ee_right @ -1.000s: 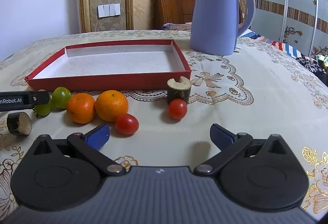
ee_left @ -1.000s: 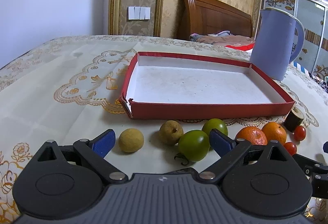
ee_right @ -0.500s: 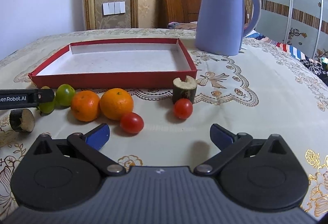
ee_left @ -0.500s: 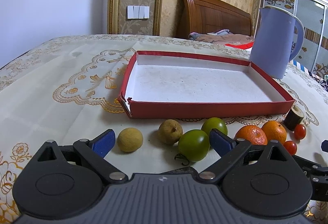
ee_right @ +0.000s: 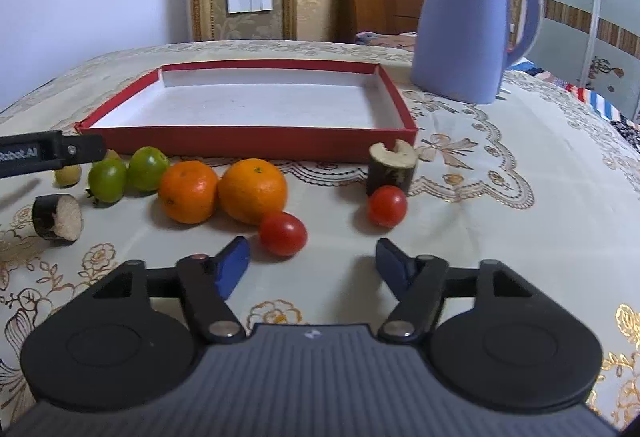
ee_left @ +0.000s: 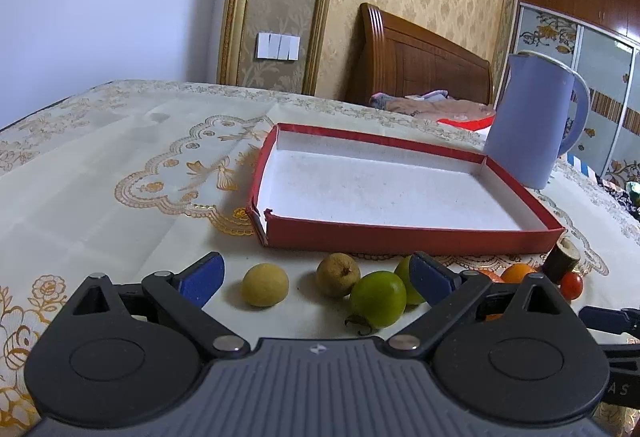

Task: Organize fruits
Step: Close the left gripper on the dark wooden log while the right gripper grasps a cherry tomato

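A shallow red box (ee_left: 400, 237) with a bare white floor lies on the table; it also shows in the right wrist view (ee_right: 248, 141). In front of it lie a yellow fruit (ee_left: 265, 285), a brownish fruit (ee_left: 337, 274), two green fruits (ee_left: 378, 299) (ee_right: 149, 168), two oranges (ee_right: 188, 191) (ee_right: 253, 190) and two red tomatoes (ee_right: 283, 233) (ee_right: 387, 206). My left gripper (ee_left: 316, 277) is open and empty, just short of the yellow and green fruits. My right gripper (ee_right: 312, 267) is open and empty, with the near tomato just beyond its left fingertip.
A tall blue kettle (ee_right: 464, 25) stands right of the box. Two dark cut stem pieces (ee_right: 392, 167) (ee_right: 57, 217) stand among the fruit. The left gripper's side (ee_right: 48, 153) shows at the left of the right wrist view. An embroidered tablecloth (ee_left: 120, 173) covers the table.
Both grippers have tilted or risen a little, so the table scene sits lower in the views. The right gripper has come closer to the tomatoes, its fingers less wide apart. No fruit has moved.
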Available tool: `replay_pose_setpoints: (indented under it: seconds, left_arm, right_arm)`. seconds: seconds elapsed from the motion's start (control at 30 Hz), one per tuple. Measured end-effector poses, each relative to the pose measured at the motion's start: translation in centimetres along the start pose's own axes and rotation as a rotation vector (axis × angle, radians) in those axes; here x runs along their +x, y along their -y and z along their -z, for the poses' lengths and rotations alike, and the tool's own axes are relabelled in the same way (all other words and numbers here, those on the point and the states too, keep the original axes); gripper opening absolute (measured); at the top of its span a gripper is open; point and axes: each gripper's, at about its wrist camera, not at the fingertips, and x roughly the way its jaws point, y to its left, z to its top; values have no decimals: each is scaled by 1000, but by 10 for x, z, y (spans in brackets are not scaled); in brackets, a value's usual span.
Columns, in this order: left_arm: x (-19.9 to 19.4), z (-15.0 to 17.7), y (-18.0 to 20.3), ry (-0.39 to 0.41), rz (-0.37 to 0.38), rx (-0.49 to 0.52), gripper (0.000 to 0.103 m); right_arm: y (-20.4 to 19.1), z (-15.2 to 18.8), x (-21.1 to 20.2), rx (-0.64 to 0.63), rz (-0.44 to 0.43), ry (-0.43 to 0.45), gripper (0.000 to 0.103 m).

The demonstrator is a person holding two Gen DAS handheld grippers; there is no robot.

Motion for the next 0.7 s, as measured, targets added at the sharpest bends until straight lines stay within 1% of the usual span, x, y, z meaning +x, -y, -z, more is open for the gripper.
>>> replay_pose_setpoints:
  seconds: [0.03, 0.1, 0.2, 0.27, 0.33, 0.4, 0.6, 0.7]
  left_arm:
    - [1, 0, 1, -4, 0, 3, 99]
    - [1, -1, 0, -4, 1, 2, 99]
    - [-1, -1, -3, 4, 3, -15, 99]
    - [-3, 0, -6, -1, 22, -27, 99]
    - [-6, 0, -9, -1, 30, -25, 99]
    - [-11, 1, -11, 0, 33, -12, 99]
    - [-22, 10, -12, -61, 64, 43, 99]
    - [-32, 15, -3, -51, 64, 83, 99]
  right_arm:
    - [-1, -2, 1, -4, -3, -2, 59]
    - [-3, -5, 5, -8, -17, -6, 49]
    - [-3, -7, 7, -1, -25, -2, 38]
    - [-4, -7, 7, -7, -29, 1, 35]
    - [-5, -7, 7, -11, -41, 4, 27]
    - [-5, -7, 7, -12, -42, 6, 26]
    - [4, -6, 6, 39, -77, 12, 26]
    - [3, -6, 6, 35, -74, 13, 26]
